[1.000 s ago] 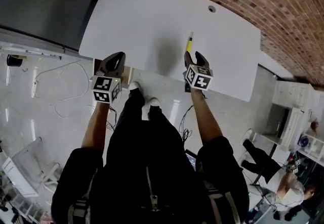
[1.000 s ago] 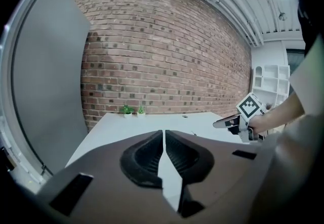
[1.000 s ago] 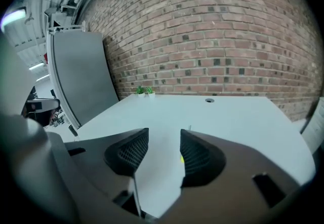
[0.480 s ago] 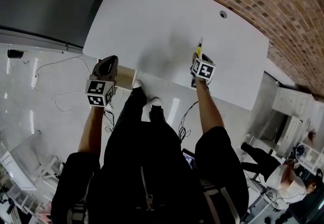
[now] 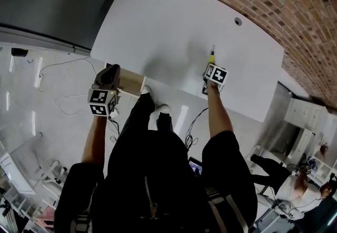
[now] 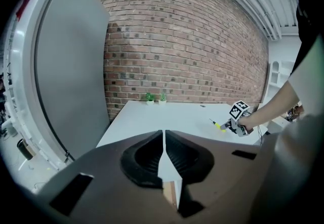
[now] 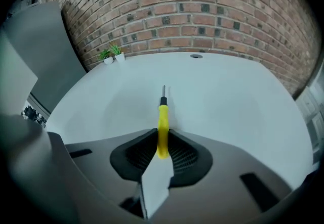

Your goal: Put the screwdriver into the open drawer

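**At the table's front edge: screwdriver pinched, drawer well off to the left**

Near the front edge of the white table point(image 5: 158, 27), the right gripper point(image 5: 210, 67) has its fingers closed on the yellow handle of the screwdriver point(image 5: 211, 56). The metal shaft points away toward the brick wall. The right gripper view shows only the rear of the handle point(image 7: 162, 127) wedged between the pads, with most of the tool sticking out ahead. Whether the tip rests on the table or hangs just above it, I cannot tell.

The left gripper point(image 5: 111, 70) sits just beside the open drawer point(image 5: 131, 82), a tan wooden box jutting out under the table's edge. Its fingers are pressed together on nothing.

The likeliest trouble seems to be the hold itself. Gripped at its tail, a smooth round handle can pivot or droop once it is swung sideways. The drawer is well apart from the tool, and part of the way there probably lies off the table, so a slip would send the screwdriver to the floor. The long shaft may also catch the drawer's wall or the table edge above it. The left gripper is parked close enough to the opening to get in the way.
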The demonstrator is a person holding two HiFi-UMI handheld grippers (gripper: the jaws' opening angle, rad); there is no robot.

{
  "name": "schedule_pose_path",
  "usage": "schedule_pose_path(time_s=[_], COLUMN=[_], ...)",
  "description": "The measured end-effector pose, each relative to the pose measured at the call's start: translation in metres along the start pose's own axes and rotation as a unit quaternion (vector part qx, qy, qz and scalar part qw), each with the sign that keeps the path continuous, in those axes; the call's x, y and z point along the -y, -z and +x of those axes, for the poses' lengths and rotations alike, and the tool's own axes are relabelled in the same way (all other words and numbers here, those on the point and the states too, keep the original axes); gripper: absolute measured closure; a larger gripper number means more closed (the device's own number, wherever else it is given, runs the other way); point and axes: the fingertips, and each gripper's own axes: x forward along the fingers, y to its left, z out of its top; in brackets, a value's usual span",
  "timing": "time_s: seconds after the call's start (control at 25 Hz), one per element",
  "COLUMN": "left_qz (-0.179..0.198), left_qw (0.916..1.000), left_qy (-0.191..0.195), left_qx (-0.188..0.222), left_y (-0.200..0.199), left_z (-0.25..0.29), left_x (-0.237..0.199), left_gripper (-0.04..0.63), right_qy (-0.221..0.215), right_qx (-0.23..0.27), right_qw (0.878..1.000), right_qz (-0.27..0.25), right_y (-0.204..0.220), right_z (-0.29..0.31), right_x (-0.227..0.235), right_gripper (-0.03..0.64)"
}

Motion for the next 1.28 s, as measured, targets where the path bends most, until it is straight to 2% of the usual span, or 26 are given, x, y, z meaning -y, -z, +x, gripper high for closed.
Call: schedule_pose_path(time_s=[0.24, 0.44, 0.76, 1.04, 1.16, 1.28], left_qz=[0.001, 0.001, -0.009, -0.027, -0.044, -0.061], left_qw=[1.0, 0.9997, 0.9967, 0.9894, 0.9835, 0.975], left_qy=[-0.008, -0.021, -0.066, -0.124, -0.158, -0.197], left_qx=[0.003, 0.014, 0.047, 0.072, 0.076, 0.082], left_y=[0.001, -0.004, -0.012, 0.003, 0.015, 0.03], left_z=[-0.008, -0.02, -0.059, -0.112, -0.138, -0.169], left_x=[0.002, 0.002, 0.014, 0.031, 0.032, 0.028], left_gripper=[0.561, 0.561, 0.561, 0.561, 0.561, 0.561], right_qy=[-0.017, -0.043, -0.096, -0.159, -0.199, -0.249], right_qx=[0.005, 0.041, 0.109, 0.129, 0.132, 0.127], right_qw=[1.0, 0.998, 0.985, 0.957, 0.938, 0.915], right_qz=[0.002, -0.007, -0.092, -0.208, -0.25, -0.291], right_y=[0.0, -0.015, -0.044, -0.044, -0.039, -0.023], right_z=[-0.004, -0.024, -0.079, -0.11, -0.116, -0.113], right_x=[-0.001, -0.005, -0.035, -0.084, -0.125, -0.173], right_gripper=[0.54, 0.54, 0.541, 0.541, 0.541, 0.541])
